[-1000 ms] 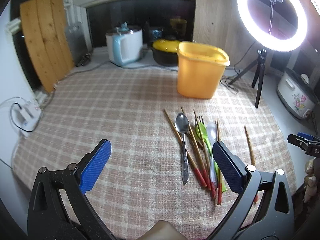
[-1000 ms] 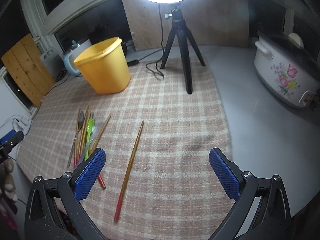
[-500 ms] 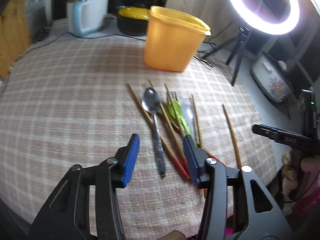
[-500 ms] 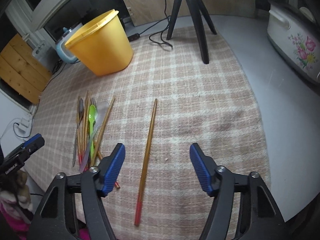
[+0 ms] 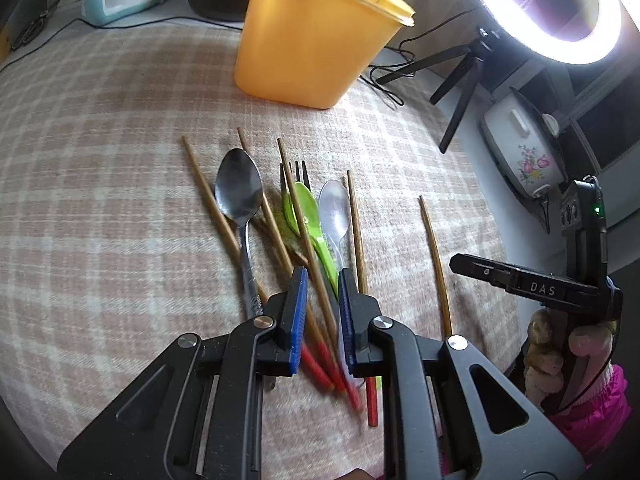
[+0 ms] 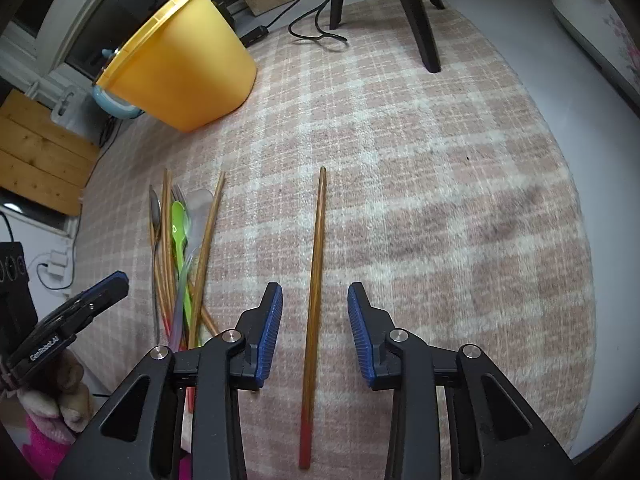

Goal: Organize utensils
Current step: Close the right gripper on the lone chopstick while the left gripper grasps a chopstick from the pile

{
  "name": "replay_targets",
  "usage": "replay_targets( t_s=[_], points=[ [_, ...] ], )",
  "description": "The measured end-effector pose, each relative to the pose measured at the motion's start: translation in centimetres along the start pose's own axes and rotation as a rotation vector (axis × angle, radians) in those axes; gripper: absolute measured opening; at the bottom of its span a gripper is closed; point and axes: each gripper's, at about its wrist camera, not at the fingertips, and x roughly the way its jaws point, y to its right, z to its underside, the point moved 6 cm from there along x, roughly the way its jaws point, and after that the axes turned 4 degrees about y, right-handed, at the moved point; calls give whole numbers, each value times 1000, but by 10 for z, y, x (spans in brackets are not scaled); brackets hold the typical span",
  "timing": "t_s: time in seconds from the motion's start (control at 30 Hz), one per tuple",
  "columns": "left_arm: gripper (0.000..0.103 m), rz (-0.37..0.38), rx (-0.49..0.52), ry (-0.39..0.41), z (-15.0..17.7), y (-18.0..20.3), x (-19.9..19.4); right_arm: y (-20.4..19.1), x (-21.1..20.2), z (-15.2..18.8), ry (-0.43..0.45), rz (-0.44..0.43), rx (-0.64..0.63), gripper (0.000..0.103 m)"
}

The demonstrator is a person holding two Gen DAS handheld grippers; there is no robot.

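Left wrist view: my left gripper [image 5: 323, 316] is hovering low over the utensil pile [image 5: 296, 240] on the checked cloth [image 5: 100, 184] covering the bench. Its fingers have just been closing and are standing narrowly apart, with chopstick shafts lying between them; I cannot tell whether the pads are touching any. In the pile I am counting one metal spoon [image 5: 239, 196], one green plastic spoon [image 5: 308, 216], one clear plastic spoon [image 5: 335, 212], one fork [image 5: 300, 170] with only its tines showing, and about five red-tipped chopsticks. One lone chopstick [image 5: 435, 264] is lying apart to the right. One orange bin [image 5: 312, 40] is standing upright beyond the pile. One ring light [image 5: 548, 4] is glowing on its tripod.

Right wrist view: my right gripper [image 6: 315, 334] is straddling the lone chopstick [image 6: 316, 280], fingers partly apart after just closing, both pads clear of the stick. The pile [image 6: 180, 248] is lying to the left, and the bin [image 6: 180, 68] beyond it.
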Motion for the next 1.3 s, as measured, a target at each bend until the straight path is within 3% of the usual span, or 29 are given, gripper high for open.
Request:
replay_targets(
  t_s=[0.13,0.43,0.63,0.93,1.3],
  points=[
    [14,-23,-16,-4,-8,1,12,0,9,-9,-35,-7,-8,24],
    [14,-48,-65,-15,-20,-6,29,-6,25,-16,-84,34,-67,21],
    [14,-80,-57,-23,-23,-5,37,-5,28,-16,-103,48,-85,14],
    [14,-145,-18,-68,-24,-5,56,-8,32,-19,-116,63,-124,13],
    [7,-147,-13,-54,-24,-1,57,-13,31,-16,-112,40,-129,6]
  ],
)
